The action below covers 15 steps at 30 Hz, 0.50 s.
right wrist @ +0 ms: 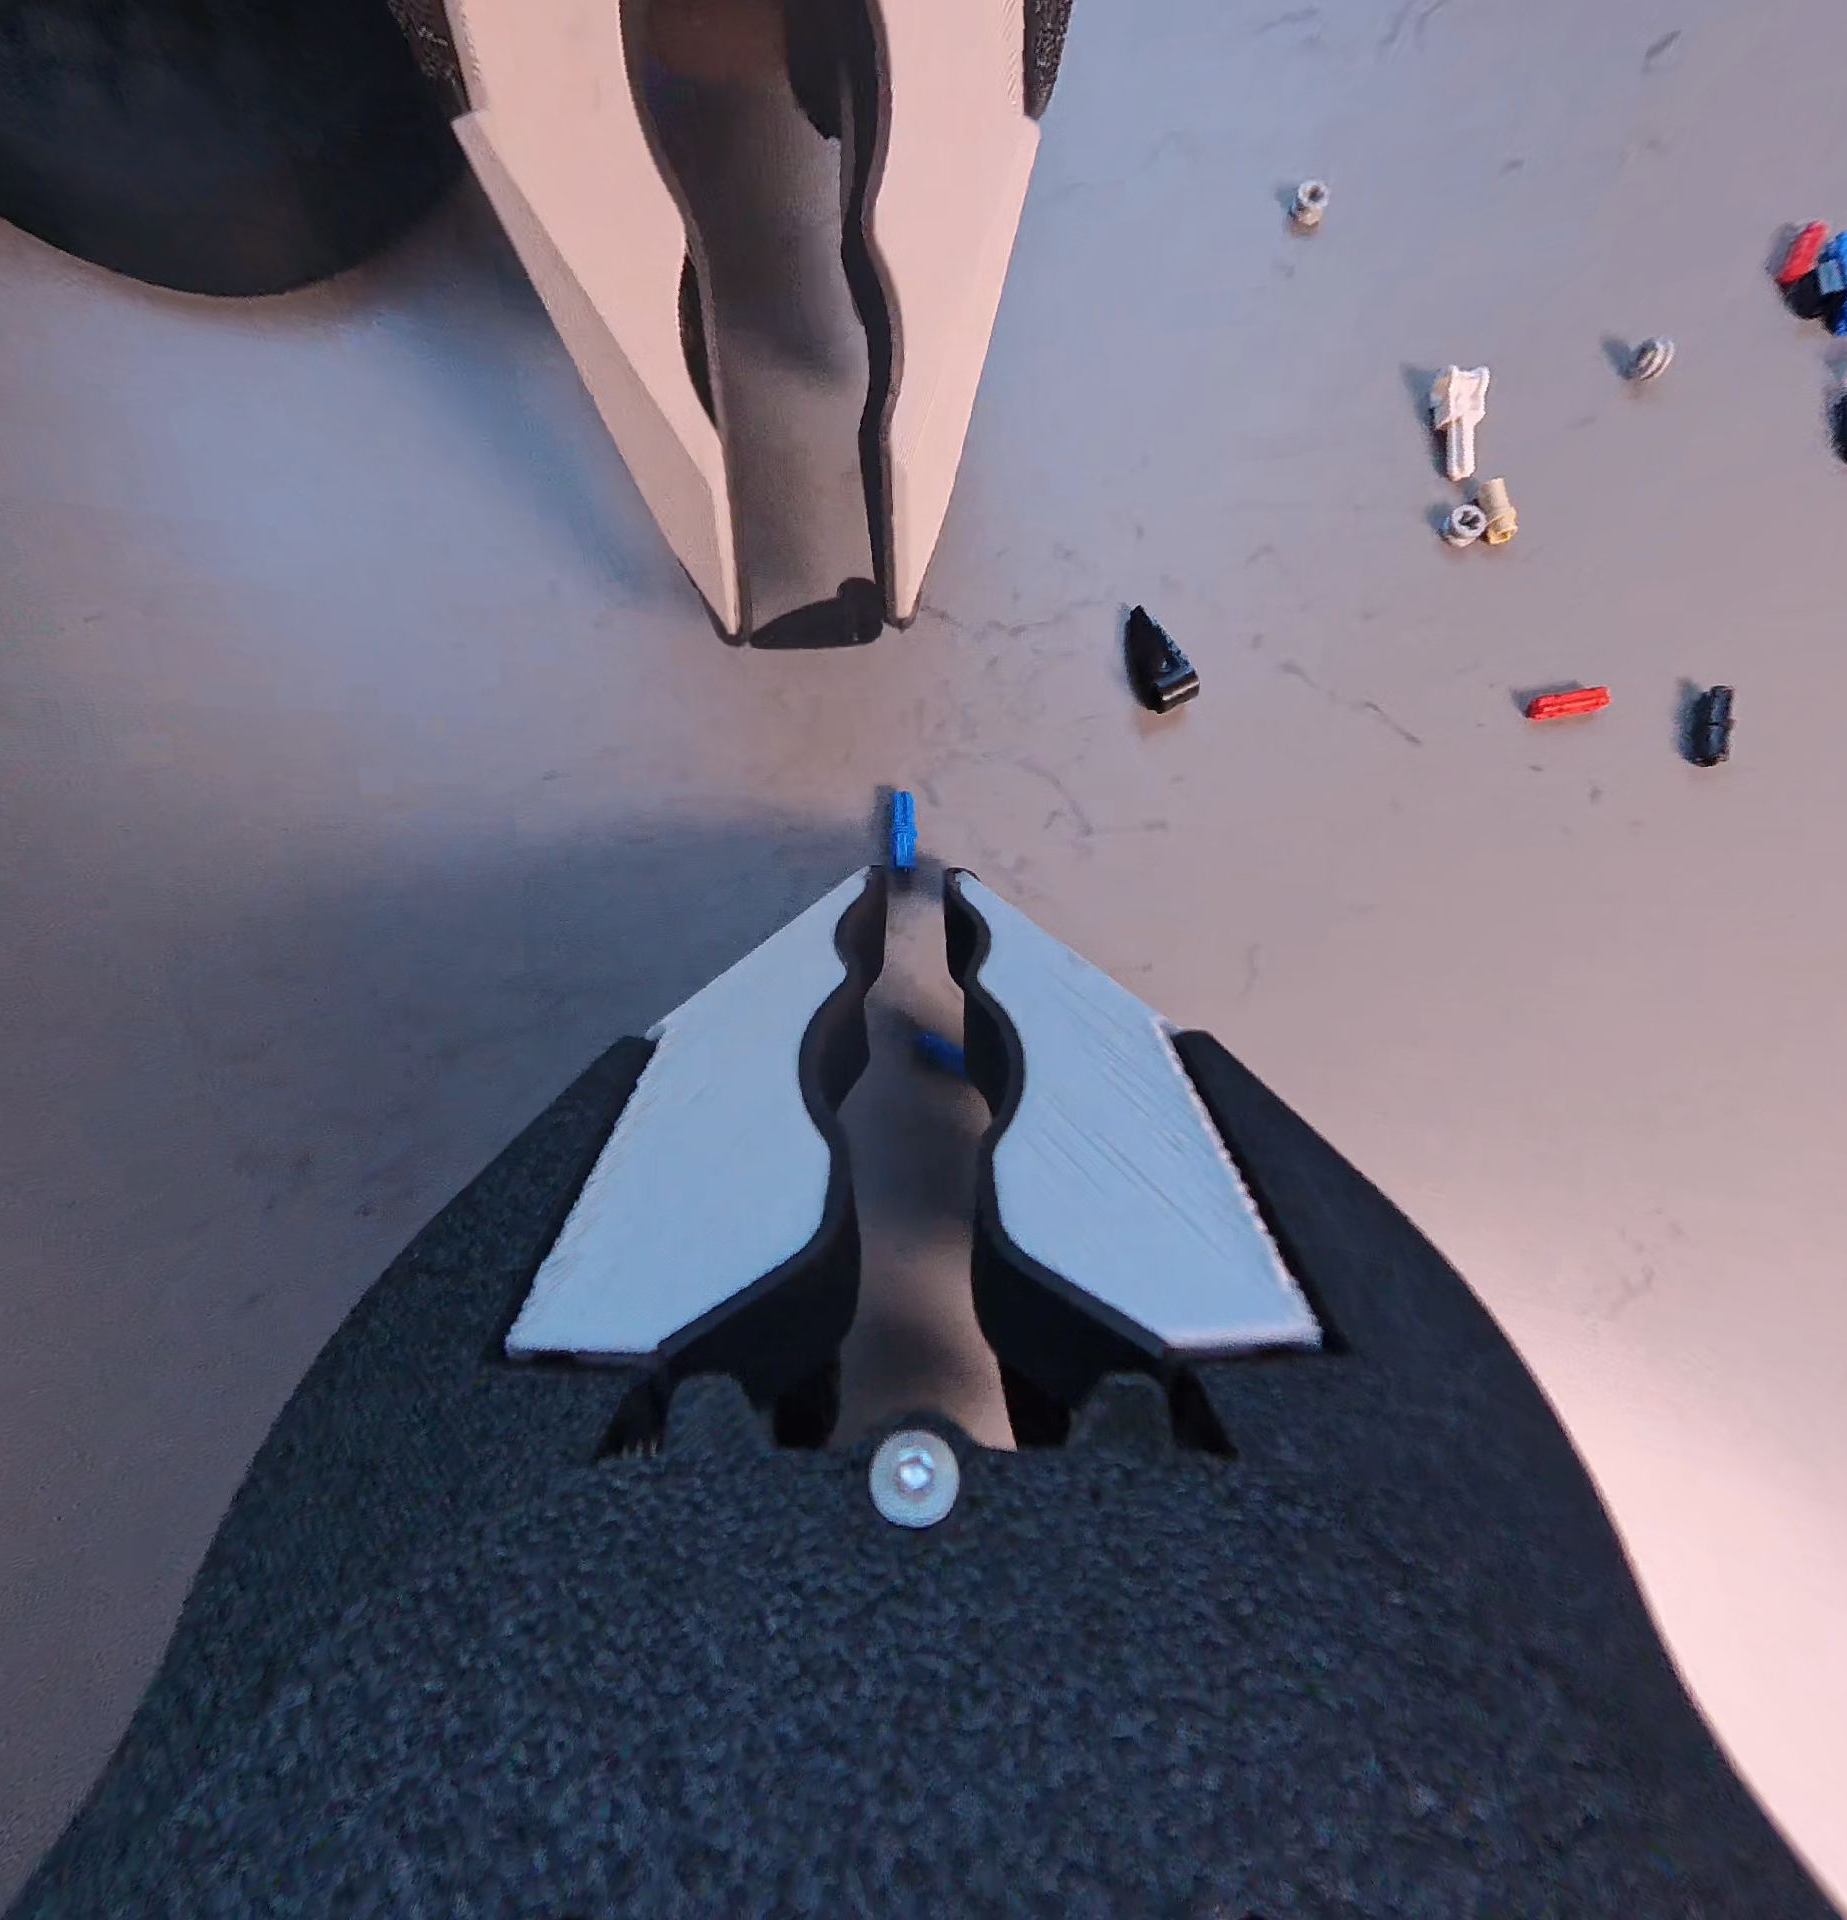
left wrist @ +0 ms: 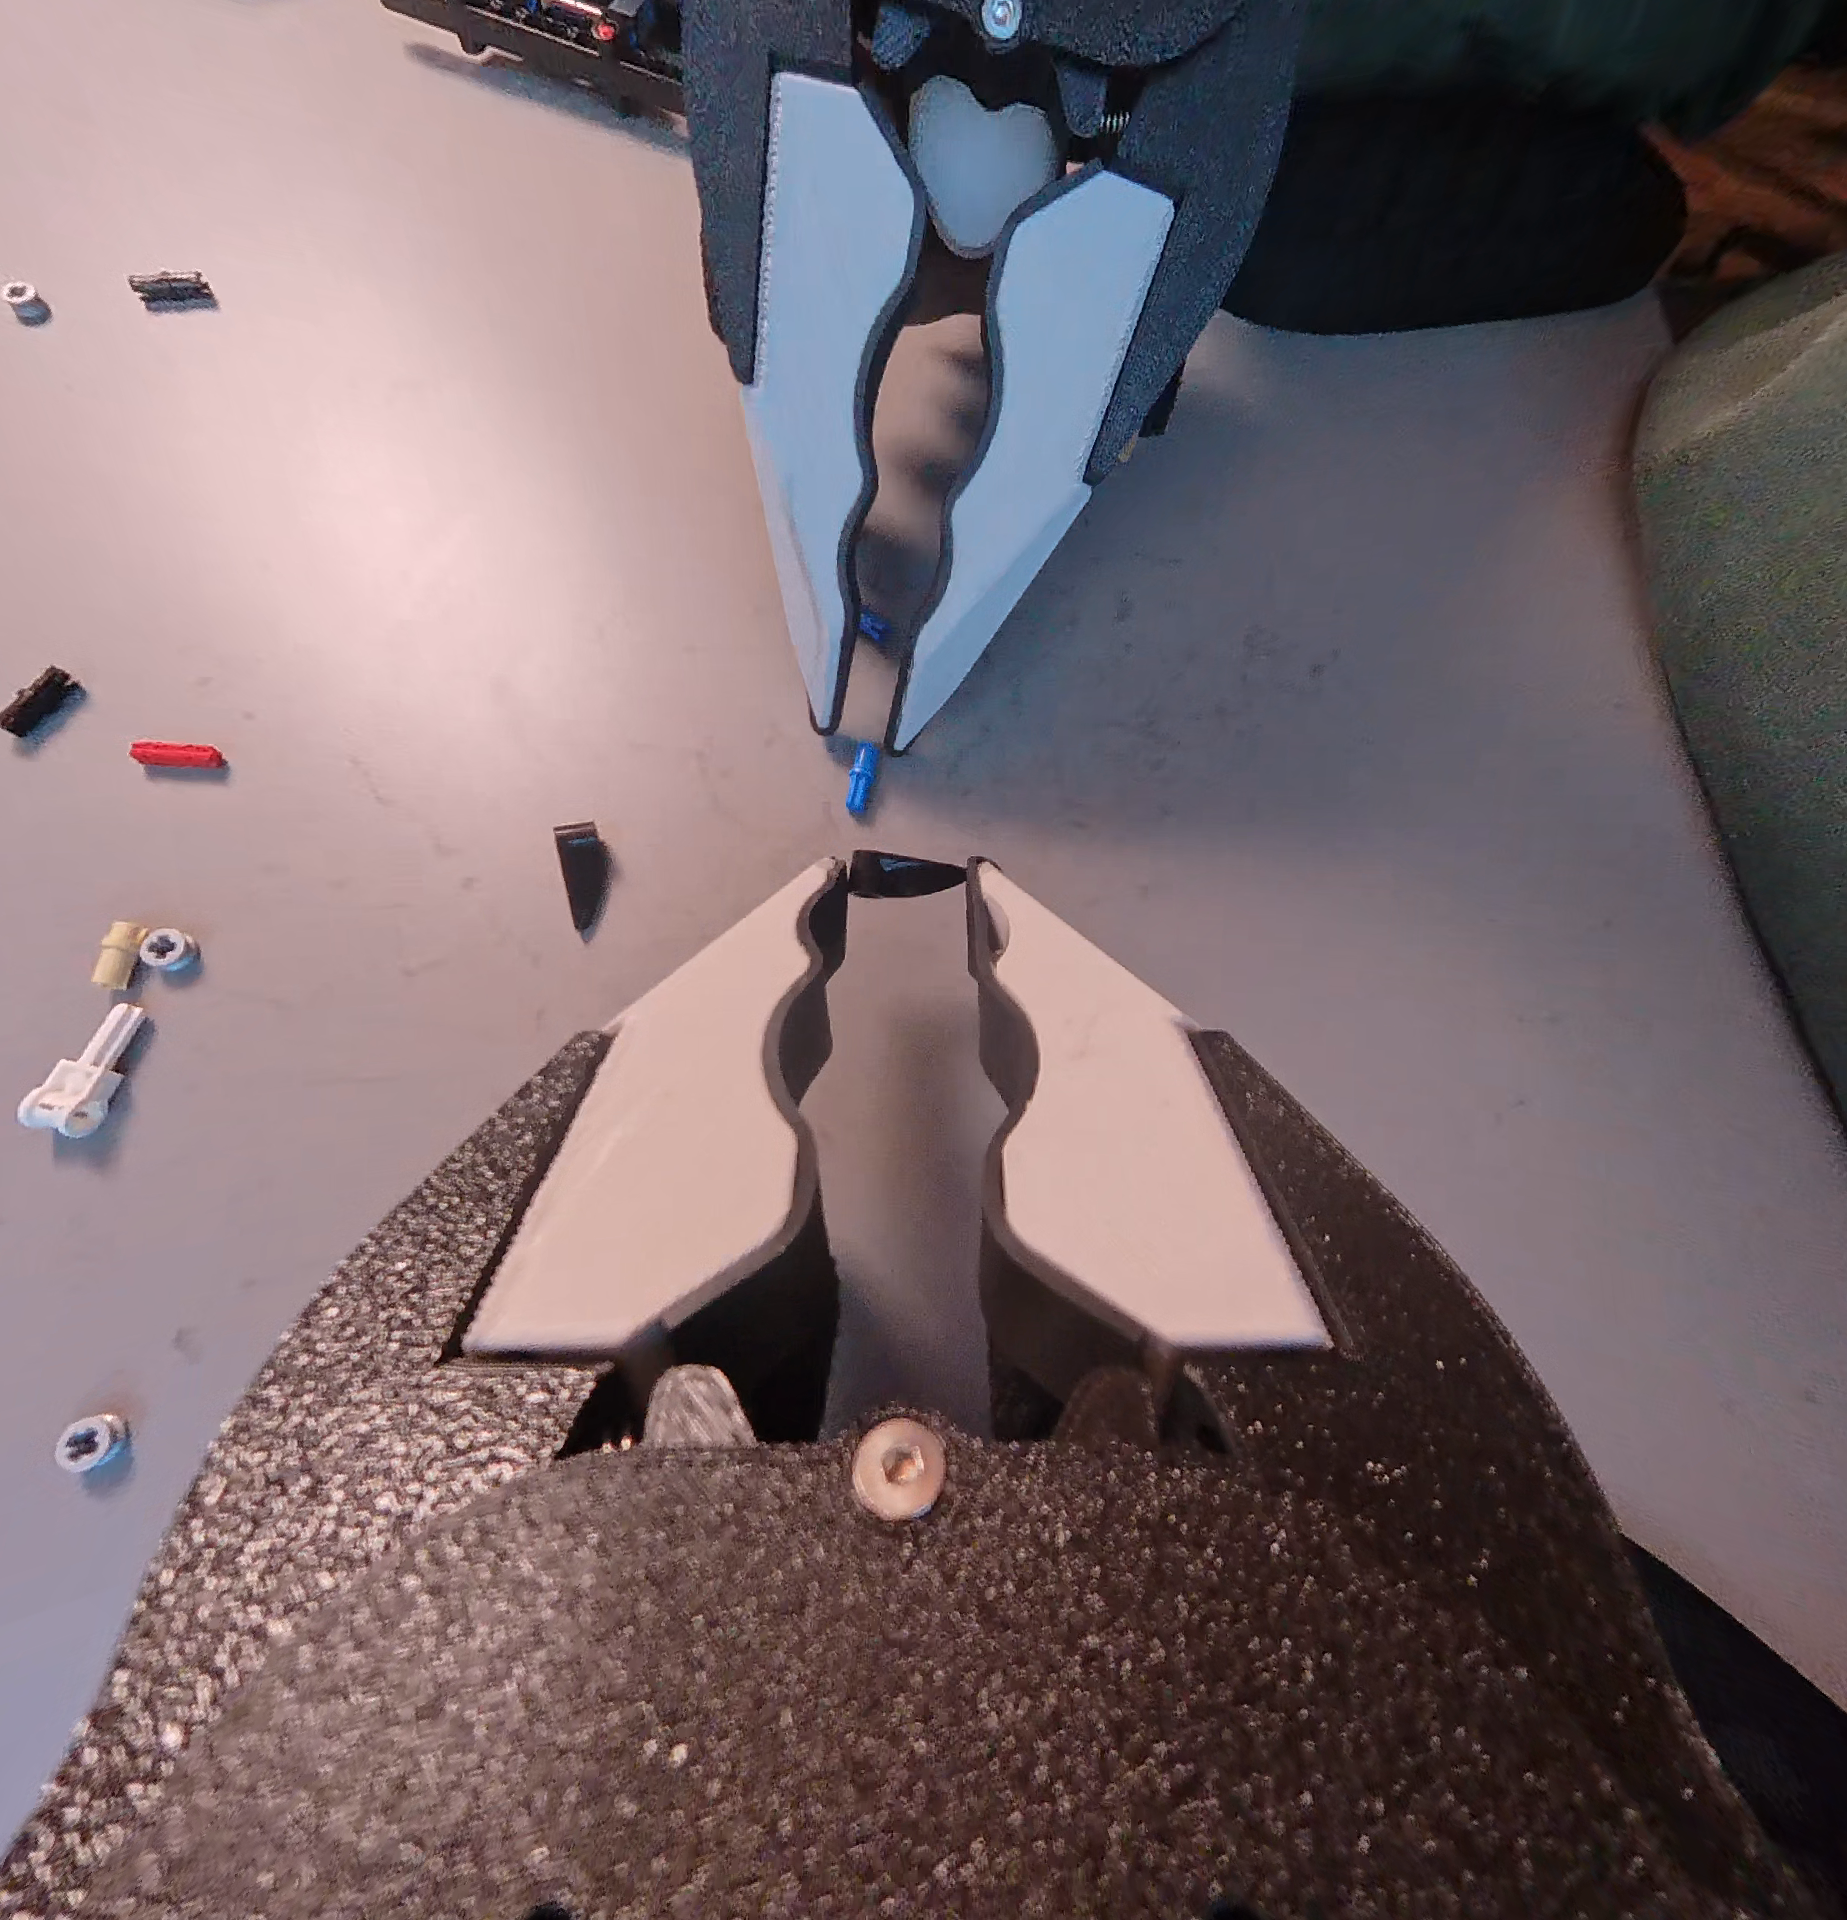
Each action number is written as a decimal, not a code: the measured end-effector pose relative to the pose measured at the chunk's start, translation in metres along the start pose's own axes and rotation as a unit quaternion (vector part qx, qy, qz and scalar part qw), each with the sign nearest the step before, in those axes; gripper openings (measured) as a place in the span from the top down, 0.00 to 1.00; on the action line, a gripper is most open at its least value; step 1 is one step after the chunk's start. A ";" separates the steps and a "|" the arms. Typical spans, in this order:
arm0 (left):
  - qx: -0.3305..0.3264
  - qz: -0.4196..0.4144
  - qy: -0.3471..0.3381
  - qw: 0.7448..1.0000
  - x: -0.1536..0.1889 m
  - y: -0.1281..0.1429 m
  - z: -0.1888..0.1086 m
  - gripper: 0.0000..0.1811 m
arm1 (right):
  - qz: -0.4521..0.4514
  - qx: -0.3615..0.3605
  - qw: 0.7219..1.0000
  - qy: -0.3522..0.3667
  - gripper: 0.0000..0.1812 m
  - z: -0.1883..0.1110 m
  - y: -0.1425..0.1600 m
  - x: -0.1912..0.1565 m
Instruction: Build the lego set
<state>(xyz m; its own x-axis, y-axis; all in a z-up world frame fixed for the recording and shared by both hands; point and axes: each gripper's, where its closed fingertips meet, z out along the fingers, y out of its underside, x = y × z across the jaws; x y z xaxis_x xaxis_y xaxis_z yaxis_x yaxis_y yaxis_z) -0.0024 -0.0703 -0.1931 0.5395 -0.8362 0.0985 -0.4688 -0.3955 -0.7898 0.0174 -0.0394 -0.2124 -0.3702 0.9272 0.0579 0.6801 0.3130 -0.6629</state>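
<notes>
a: where do the two grippers stand?
b: tip to tip over the grey table (left wrist: pixel 379 520). the left gripper (left wrist: pixel 903 868) holds a small black piece (left wrist: pixel 893 875) between its tips, jaws narrow around it. in the right wrist view that same black piece (right wrist: pixel 820 621) bridges the far gripper's tips.

a: and the right gripper (right wrist: pixel 911 873)?
b: its jaws are narrow, with a slim gap showing. a blue pin (right wrist: pixel 901 828) pokes out just beyond the tips, close to the left finger; i cannot tell whether it is pinched or lying on the table. in the left wrist view the blue pin (left wrist: pixel 862 777) sits right at the tips of the right gripper (left wrist: pixel 862 740).

a: anything else between the fingers?
b: a second blue bit (right wrist: pixel 938 1051) shows farther back in the gap, blurred.

a: loose parts?
b: in the left wrist view, off to the left: a black wedge (left wrist: pixel 582 875), a red axle (left wrist: pixel 176 753), a white connector (left wrist: pixel 79 1070), a tan pin (left wrist: pixel 119 951) touching a grey bush (left wrist: pixel 168 948), and a black pin (left wrist: pixel 36 699). a dark assembly (left wrist: pixel 555 42) lies at the far edge.
</notes>
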 end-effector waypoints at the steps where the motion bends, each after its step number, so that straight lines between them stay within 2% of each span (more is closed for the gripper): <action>1: 0.000 0.002 0.000 1.000 0.001 0.000 0.000 0.88 | 0.002 -0.004 1.000 -0.005 0.95 0.002 -0.001 -0.001; 4: 0.006 0.004 0.004 1.000 0.003 -0.002 0.000 0.88 | 0.006 -0.011 1.000 -0.013 0.96 0.005 -0.004 -0.002; 5: 0.010 0.008 0.004 1.000 0.003 -0.004 -0.001 0.96 | 0.006 -0.011 1.000 -0.015 0.96 0.006 -0.005 -0.003; 10: 0.018 0.009 0.002 1.000 0.002 -0.005 -0.004 0.96 | -0.009 -0.007 1.000 -0.016 0.98 0.007 -0.008 -0.004; 15: 0.022 0.010 0.015 1.000 0.006 -0.006 -0.002 0.96 | -0.053 0.056 0.997 -0.014 0.98 -0.007 -0.023 -0.011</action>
<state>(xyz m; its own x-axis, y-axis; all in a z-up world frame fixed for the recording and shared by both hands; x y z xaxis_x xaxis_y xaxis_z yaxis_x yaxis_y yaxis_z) 0.0027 -0.0737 -0.1865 0.5092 -0.8548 0.1006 -0.4481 -0.3630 -0.8170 0.0101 -0.0554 -0.1926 -0.4549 0.8836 0.1111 0.5625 0.3818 -0.7333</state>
